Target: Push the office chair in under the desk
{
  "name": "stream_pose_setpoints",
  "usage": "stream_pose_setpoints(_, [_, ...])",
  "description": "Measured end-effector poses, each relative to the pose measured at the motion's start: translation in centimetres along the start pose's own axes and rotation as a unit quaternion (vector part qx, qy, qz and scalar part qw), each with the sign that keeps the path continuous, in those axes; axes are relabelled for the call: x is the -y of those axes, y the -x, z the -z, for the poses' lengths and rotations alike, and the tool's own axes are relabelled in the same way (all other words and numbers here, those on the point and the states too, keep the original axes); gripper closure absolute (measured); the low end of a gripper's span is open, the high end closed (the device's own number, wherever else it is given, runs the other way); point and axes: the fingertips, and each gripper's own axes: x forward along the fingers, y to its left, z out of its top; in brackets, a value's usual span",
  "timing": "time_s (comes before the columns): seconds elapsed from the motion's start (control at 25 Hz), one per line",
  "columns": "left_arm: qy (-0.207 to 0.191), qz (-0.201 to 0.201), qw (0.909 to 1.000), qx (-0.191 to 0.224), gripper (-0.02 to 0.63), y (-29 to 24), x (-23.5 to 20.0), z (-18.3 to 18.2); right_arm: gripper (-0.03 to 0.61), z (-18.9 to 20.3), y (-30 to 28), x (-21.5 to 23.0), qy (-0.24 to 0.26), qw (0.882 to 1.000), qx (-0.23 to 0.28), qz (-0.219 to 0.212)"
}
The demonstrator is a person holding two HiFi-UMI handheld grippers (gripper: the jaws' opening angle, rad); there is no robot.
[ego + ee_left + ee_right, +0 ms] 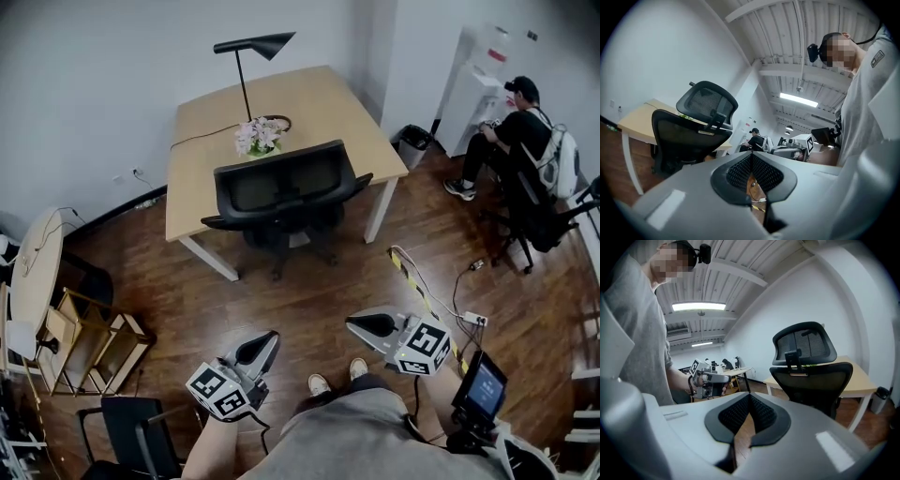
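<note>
A black mesh office chair stands at the front edge of the light wooden desk, its back toward me and its seat partly beneath the top. Both grippers hover low over the floor, well short of the chair. My left gripper is shut and holds nothing. My right gripper is also shut and empty. In the left gripper view the chair shows to the left of the closed jaws of the left gripper. In the right gripper view the chair sits right of the right gripper.
A black lamp and a flower pot stand on the desk. A person sits at the far right, near a bin. A power strip with cables lies on the floor. A wooden rack and another chair stand left.
</note>
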Motion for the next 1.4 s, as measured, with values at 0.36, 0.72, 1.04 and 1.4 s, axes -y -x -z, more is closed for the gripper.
stream_pose_setpoints(0.36, [0.006, 0.011, 0.9999, -0.002, 0.6, -1.4, 3.8, 2.5, 0.572, 2.5, 0.3, -3.1, 0.005, 0.999, -0.018, -0.038])
stream_pose_setpoints(0.72, [0.015, 0.022, 0.9995, -0.019, 0.6, -2.9, 5.8, 4.7, 0.574, 4.3, 0.8, -4.7, 0.0, 0.998, -0.031, -0.047])
stream_pose_setpoints(1.04, [0.02, 0.024, 0.9991, -0.028, 0.6, -3.7, 7.0, 5.7, 0.574, 5.1, 2.0, -5.0, -0.006, 0.998, -0.036, -0.05])
stream_pose_setpoints(1.4, [0.022, 0.018, 0.9992, -0.029, 0.6, -4.2, 7.5, 5.8, 0.574, 5.2, 2.5, -4.8, -0.005, 0.998, -0.039, -0.054])
